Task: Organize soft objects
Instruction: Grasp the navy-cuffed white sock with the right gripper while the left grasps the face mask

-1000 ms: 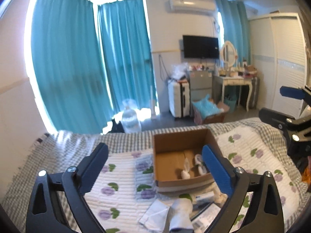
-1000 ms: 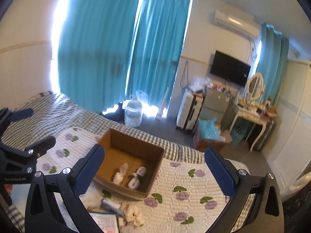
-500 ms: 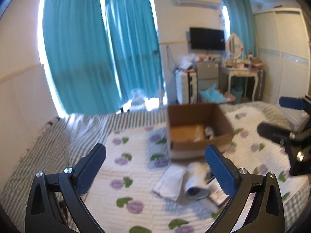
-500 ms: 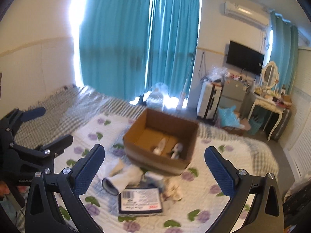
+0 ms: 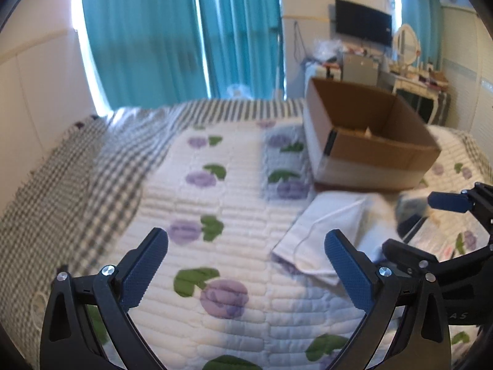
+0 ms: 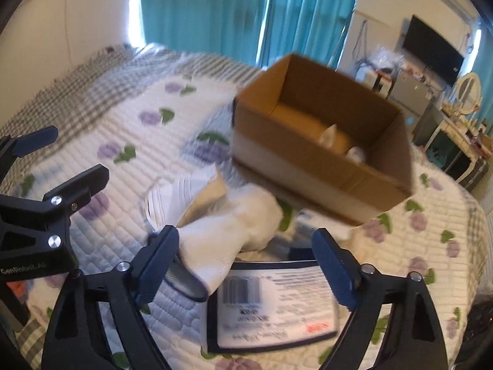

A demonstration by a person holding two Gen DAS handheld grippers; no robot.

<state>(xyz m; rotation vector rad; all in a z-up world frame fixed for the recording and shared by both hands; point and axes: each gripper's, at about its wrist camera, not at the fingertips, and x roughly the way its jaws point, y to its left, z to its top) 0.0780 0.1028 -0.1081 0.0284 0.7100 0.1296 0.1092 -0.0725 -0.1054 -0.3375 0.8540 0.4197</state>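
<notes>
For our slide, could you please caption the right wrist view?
Open right tool above white sock and barcode label card, near cardboard box.

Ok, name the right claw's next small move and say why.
Probably ease the right claw down and close on the white sock: its jaws stand open and empty, the sock lies just ahead between them, and the cardboard box waits beyond.

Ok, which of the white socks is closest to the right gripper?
The big rolled white sock lying loose on the quilt, right at the right gripper. The other small white ones sit inside the cardboard box.
</notes>
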